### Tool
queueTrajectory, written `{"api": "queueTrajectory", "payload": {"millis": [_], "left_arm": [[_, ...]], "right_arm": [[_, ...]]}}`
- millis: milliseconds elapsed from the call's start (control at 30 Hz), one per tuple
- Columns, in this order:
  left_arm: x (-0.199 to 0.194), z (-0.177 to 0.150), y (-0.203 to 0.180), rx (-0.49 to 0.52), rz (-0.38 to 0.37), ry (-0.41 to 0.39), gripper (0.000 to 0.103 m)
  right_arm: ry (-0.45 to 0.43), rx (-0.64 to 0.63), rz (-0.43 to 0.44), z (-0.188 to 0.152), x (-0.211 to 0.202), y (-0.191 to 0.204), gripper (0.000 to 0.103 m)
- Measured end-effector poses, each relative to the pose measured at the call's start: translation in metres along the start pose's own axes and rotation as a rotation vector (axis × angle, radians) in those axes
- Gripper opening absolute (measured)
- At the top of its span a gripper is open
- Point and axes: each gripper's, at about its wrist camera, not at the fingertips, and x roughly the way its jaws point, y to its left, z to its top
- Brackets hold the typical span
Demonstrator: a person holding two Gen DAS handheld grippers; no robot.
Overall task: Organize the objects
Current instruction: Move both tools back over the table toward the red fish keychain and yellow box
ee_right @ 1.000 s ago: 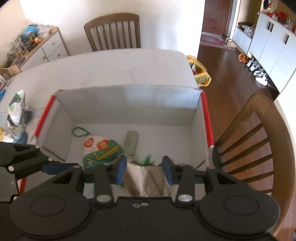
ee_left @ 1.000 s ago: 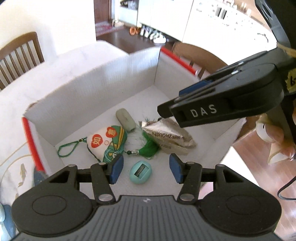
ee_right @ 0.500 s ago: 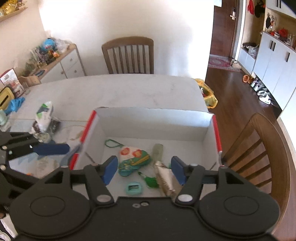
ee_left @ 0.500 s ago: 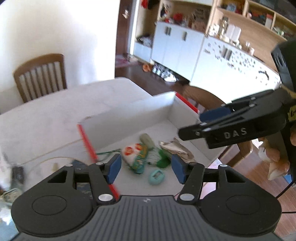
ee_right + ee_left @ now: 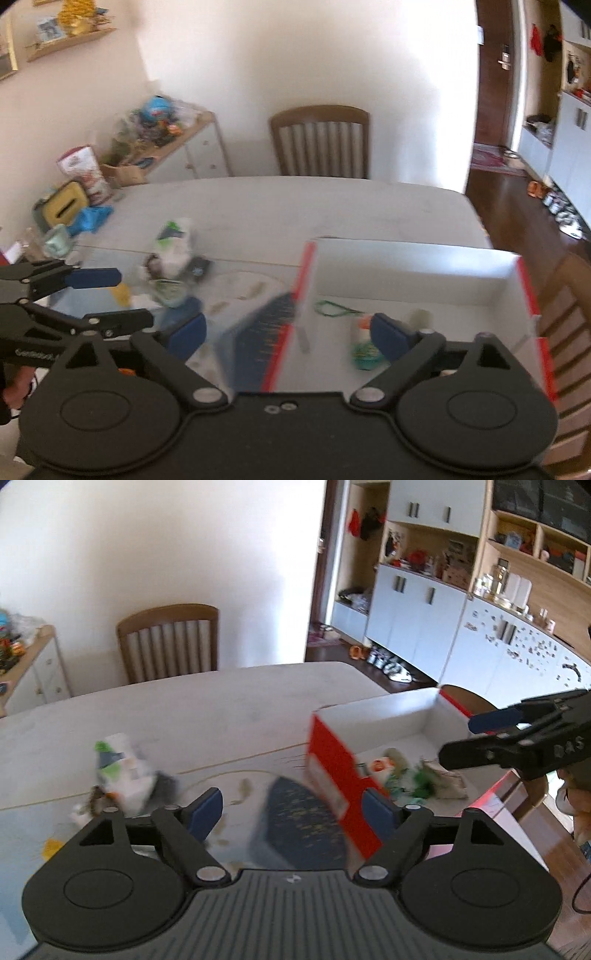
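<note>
An open white box with red edges (image 5: 388,720) sits on the table. It holds an embroidered pouch (image 5: 380,766), a green tassel (image 5: 421,788) and a silver packet (image 5: 447,779). My left gripper (image 5: 291,812) hovers over the box's near-left corner, its jaws opening with nothing between them. My right gripper (image 5: 288,332) hangs above the box's left red edge (image 5: 303,280), jaws also opening and empty. The right wrist view shows a green cord (image 5: 334,308) and the pouch (image 5: 360,326) inside. Each gripper shows in the other's view: the right gripper (image 5: 476,736) and the left gripper (image 5: 122,297).
Left of the box lie a white-and-green packet (image 5: 118,771), small blurred clutter (image 5: 166,291) and a dark blue patterned mat (image 5: 295,812). A wooden chair (image 5: 319,144) stands across the table, another (image 5: 569,302) beside the box. A cluttered sideboard (image 5: 166,147) lines the left wall.
Both grippers have pulled back and up out of the box and swung left. Both pairs of jaws have widened. The silver packet once between the right jaws now lies in the box.
</note>
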Motion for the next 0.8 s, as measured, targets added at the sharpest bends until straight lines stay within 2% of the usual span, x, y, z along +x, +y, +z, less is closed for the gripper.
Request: {"api": "queueTrajectory", "payload": {"millis": [100, 300, 567, 800], "left_arm": [[-0.013, -0.012, 0.023, -0.016, 0.023, -0.017, 0.084], [-0.033, -0.023, 0.074, -0.055, 0.087, -0.049, 0.093], [-0.037, -0.046, 0.126, -0.085, 0.129, -0.056, 0.095], [-0.025, -0.07, 0.157, -0.094, 0.152, -0.018, 0.095]], "right_arm": [[-0.007, -0.021, 0.037, -0.003, 0.006, 0.026, 0.1], [0.003, -0.037, 0.1, -0.013, 0.024, 0.073, 0.102], [0.083, -0.101, 0.132, -0.036, 0.065, 0.132, 0.102], [0.16, -0.129, 0.135, -0.052, 0.1, 0.159, 0.101]]}}
